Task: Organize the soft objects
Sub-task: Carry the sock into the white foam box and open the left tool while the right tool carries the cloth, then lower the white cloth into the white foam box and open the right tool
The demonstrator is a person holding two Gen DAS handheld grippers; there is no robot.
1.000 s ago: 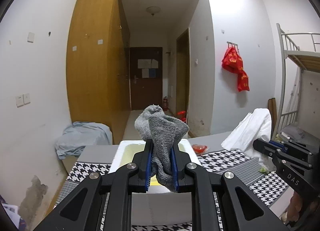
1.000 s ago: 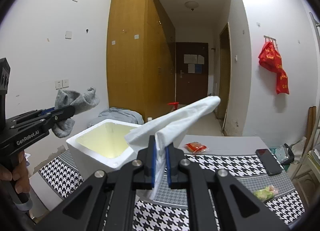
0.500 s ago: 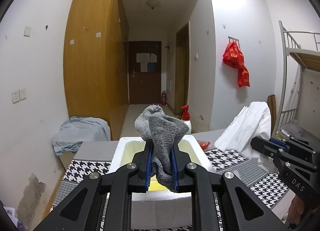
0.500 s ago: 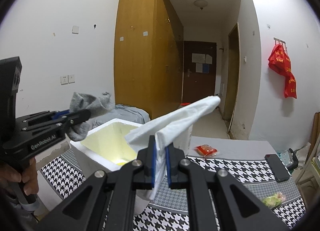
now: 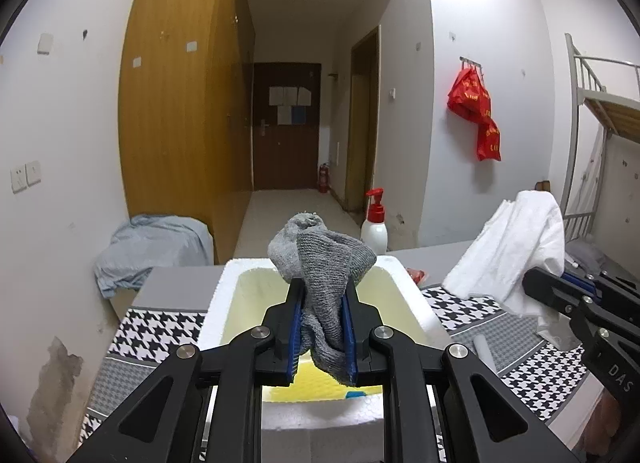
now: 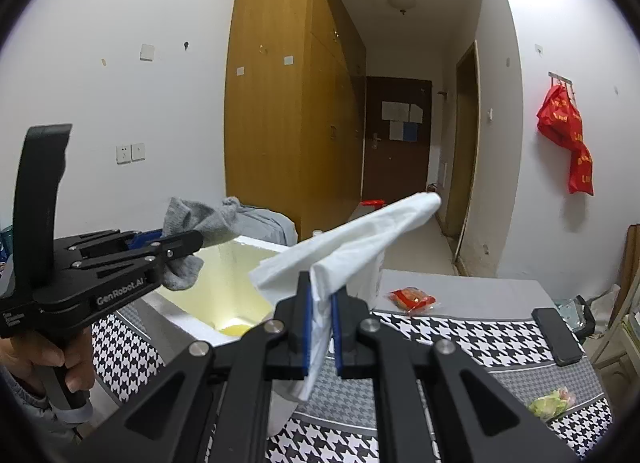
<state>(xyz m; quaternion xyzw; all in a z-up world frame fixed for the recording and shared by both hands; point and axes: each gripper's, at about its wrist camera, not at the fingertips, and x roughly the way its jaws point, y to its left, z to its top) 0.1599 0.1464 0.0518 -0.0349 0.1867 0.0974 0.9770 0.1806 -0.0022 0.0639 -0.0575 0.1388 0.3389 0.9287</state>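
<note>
Left tongs (image 5: 322, 337) clamped on a grey sock (image 5: 322, 263), blue pads tight against the knit on both sides. Sock bunches up above the tips, loose end hangs below them. It hangs over the open white foam box (image 5: 404, 287); something yellow and a bit of blue show in the bottom of the box.

Right tongs (image 6: 320, 329) clamped on a white cloth (image 6: 352, 243). Cloth sticks up and forward past the tips, short tail droops under them. In the right wrist view the left tongs (image 6: 188, 241) sit at the box's left side, sock (image 6: 200, 223) over the rim; the person's hand (image 6: 52, 359) is on the handle.

Box sits on a table (image 6: 460, 335) with a black-and-white houndstooth cover. On the table: red snack packet (image 6: 412, 297), dark phone (image 6: 556, 337) near the right edge, small green item (image 6: 550, 403) close in. White pump bottle with red top (image 5: 374, 229) just behind the box. Red bags (image 5: 478, 111) hang on the right wall.
</note>
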